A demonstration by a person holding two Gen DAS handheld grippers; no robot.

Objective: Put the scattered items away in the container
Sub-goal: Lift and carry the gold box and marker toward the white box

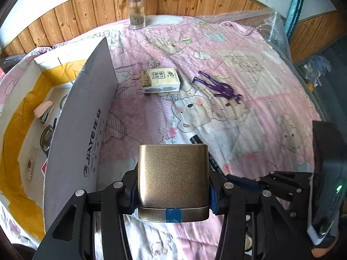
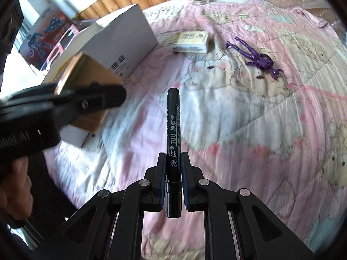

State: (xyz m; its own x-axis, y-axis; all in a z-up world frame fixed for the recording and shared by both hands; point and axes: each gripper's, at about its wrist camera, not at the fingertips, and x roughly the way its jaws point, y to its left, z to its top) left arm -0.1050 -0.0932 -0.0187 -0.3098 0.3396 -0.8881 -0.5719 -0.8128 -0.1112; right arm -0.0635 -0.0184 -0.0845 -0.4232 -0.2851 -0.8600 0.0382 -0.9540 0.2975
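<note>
Scattered items are lying on the pink quilt [image 1: 249, 117] ahead of both tongs: a tissue packet [image 1: 160, 80] and, just right of it, a purple figurine [image 1: 219, 85]. The left gripper [image 1: 173, 197] is clamping a gold metallic box [image 1: 173, 177] between its fingers, holding it above the quilt. The right gripper [image 2: 173, 186] is gripping a black marker [image 2: 173, 143], which is pointing forward along its fingers. The white cardboard container [image 1: 76, 138] is standing open to the left of the left gripper, its flap upright, a pink stapler [image 1: 44, 111] lying inside. A glass jar [image 1: 136, 8] is standing far ahead by the wooden panelling.
</note>
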